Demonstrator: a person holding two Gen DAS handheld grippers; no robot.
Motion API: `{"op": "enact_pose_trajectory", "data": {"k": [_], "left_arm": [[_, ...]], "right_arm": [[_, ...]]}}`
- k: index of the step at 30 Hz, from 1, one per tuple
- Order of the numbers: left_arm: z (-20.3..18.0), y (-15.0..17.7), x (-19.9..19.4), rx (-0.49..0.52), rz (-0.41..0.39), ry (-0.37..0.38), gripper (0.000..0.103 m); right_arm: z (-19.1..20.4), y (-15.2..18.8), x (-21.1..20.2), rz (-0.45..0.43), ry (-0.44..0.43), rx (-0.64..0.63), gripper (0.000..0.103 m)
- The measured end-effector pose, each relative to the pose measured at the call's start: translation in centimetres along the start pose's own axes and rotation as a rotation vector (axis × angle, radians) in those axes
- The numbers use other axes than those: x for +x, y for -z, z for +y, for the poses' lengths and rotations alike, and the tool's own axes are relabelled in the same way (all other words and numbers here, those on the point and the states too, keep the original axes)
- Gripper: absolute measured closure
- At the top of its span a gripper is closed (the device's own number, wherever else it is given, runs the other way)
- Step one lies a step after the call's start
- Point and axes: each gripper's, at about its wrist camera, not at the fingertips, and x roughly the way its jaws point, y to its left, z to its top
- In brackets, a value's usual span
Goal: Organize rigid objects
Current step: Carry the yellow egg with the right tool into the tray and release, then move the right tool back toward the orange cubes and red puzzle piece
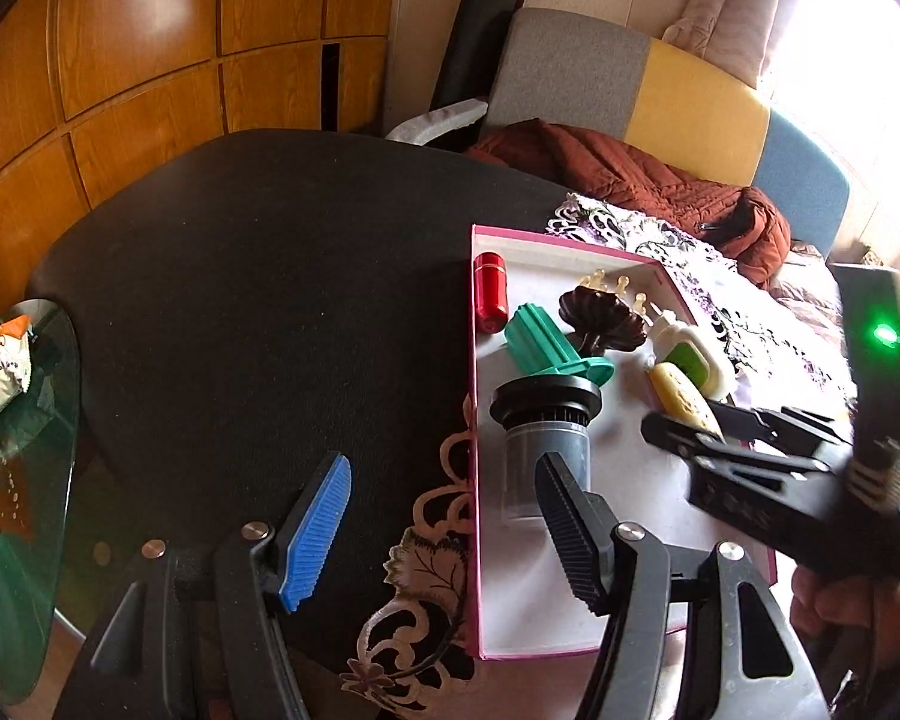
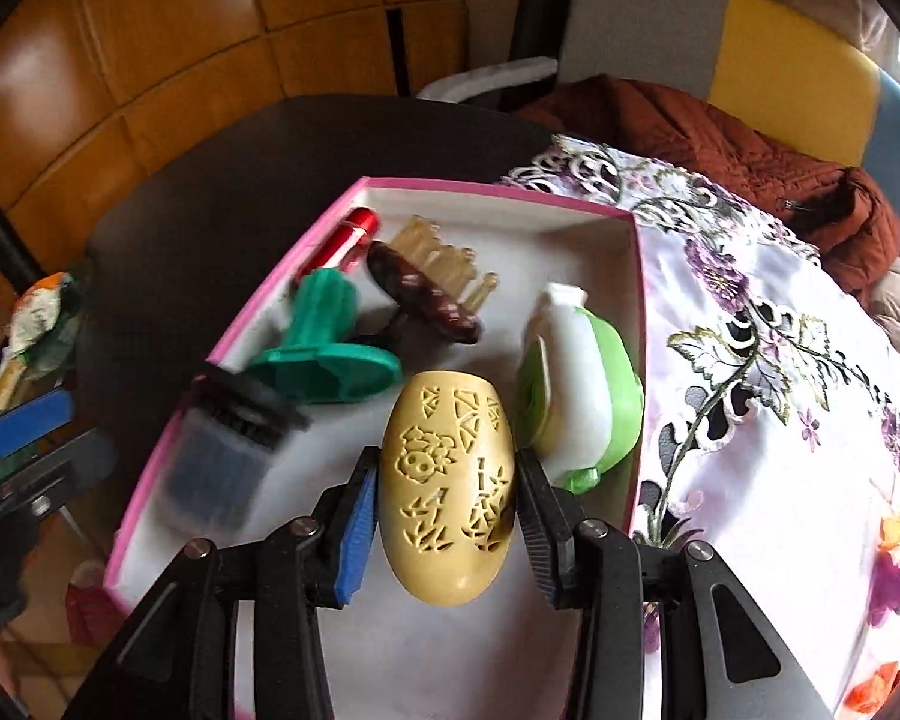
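My right gripper (image 2: 447, 471) is shut on a cream carved egg (image 2: 450, 480) and holds it over the pink-rimmed white box (image 2: 486, 186). In the left wrist view the egg (image 1: 684, 399) hangs at the box's right side. In the box lie a red cylinder (image 2: 354, 234), a green plastic piece (image 2: 324, 348), a dark brown ornament (image 2: 426, 294), a clear beige clip (image 2: 444, 252), a white and green bottle (image 2: 582, 408) and a grey jar with a black lid (image 1: 540, 426). My left gripper (image 1: 444, 534) stands open over the box's left rim (image 1: 474, 360), holding nothing.
The box rests on a floral cloth (image 2: 780, 390) that covers part of a black round table (image 1: 270, 270). A sofa with a rust jacket (image 1: 630, 174) lies behind. At the far left, a glass side table (image 1: 36, 480) carries a snack packet (image 1: 0, 366).
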Motion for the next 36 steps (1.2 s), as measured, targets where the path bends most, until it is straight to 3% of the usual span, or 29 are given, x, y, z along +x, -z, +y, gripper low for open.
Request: {"op": "enact_pose_trajectory", "data": {"k": [6,9,36], "left_arm": [[0.0,0.0,-0.1,0.004,-0.001,0.002,0.038],[0.0,0.0,0.0,0.004,0.000,0.001,0.038],[-1.3,0.3,-1.1,0.040,-0.014,0.002,0.038]], "right_arm": [[-0.2,-0.5,0.6,-0.007,0.014,0.018,0.059],[-0.2,-0.3,0.1,-0.017,0.000,0.015,0.051],[-1.9,2.2,-7.8,-0.218,0.053,0.027,0.027]]}}
